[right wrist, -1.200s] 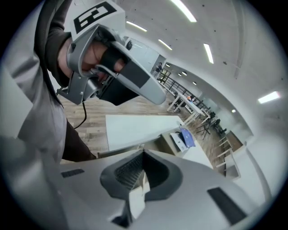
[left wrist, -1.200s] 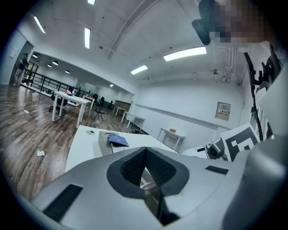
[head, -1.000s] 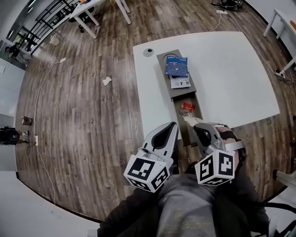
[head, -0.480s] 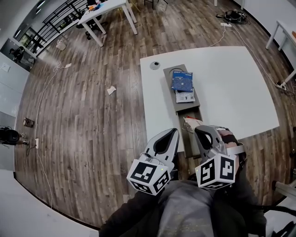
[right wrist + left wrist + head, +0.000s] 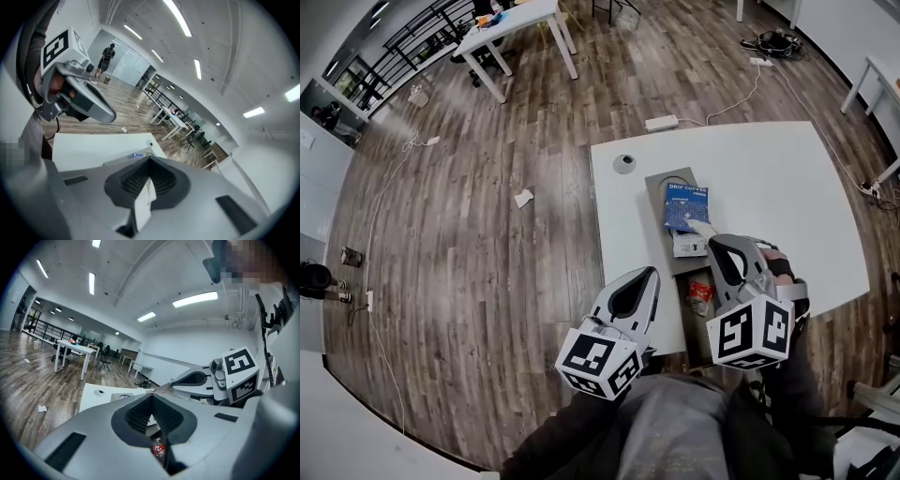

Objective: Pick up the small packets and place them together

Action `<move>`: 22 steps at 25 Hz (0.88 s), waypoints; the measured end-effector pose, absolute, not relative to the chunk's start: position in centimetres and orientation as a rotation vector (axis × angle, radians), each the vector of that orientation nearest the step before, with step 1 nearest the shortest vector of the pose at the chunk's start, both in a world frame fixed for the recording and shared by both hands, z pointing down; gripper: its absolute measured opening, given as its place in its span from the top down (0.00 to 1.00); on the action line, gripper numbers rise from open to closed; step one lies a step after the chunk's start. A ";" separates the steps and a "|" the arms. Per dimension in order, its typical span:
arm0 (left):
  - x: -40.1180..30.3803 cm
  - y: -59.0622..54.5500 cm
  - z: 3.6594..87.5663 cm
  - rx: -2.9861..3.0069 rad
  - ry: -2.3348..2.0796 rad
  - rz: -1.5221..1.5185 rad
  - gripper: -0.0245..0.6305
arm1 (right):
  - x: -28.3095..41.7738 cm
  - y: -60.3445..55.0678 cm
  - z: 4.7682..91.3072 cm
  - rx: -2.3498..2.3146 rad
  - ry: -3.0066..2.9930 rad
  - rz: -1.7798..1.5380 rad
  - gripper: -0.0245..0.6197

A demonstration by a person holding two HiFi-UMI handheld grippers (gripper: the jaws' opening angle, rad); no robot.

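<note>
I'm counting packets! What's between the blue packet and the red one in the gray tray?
A white packet with print lies between the blue packet and the red packet; the head view shows it.

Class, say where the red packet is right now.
In the head view, the red packet lies in the near end of the grey tray, just left of the right hand-held gripper.

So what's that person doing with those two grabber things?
A person holds a tool in each hand at a white table. The right tool is shut on a small pale packet, up by the blue box on the gray tray. A red packet lies nearer in that tray. The left tool is shut and holds nothing.
</note>
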State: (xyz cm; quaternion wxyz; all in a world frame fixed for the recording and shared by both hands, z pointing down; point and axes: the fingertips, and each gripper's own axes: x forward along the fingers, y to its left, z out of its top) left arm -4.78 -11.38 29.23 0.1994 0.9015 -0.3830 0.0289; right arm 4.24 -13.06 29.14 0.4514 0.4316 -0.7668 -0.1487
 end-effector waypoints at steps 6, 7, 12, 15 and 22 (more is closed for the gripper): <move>-7.1 -15.3 30.9 2.464 -1.088 0.122 0.96 | 3.2 -18.6 30.9 1.041 -1.841 -0.386 0.96; -7.5 -15.8 31.2 2.455 -1.094 0.130 0.96 | 2.9 -19.2 31.6 1.025 -1.821 -0.396 0.96; -8.9 -17.3 33.1 2.410 -1.114 0.164 0.96 | 1.6 -19.9 35.4 0.945 -1.799 -0.369 0.96; -8.8 -17.6 34.0 2.398 -1.101 0.179 0.96 | 0.8 -19.2 37.3 0.900 -1.814 -0.326 0.96; -8.2 -17.5 34.8 2.392 -1.063 0.177 0.96 | 0.0 -18.1 39.5 0.874 -1.834 -0.240 0.95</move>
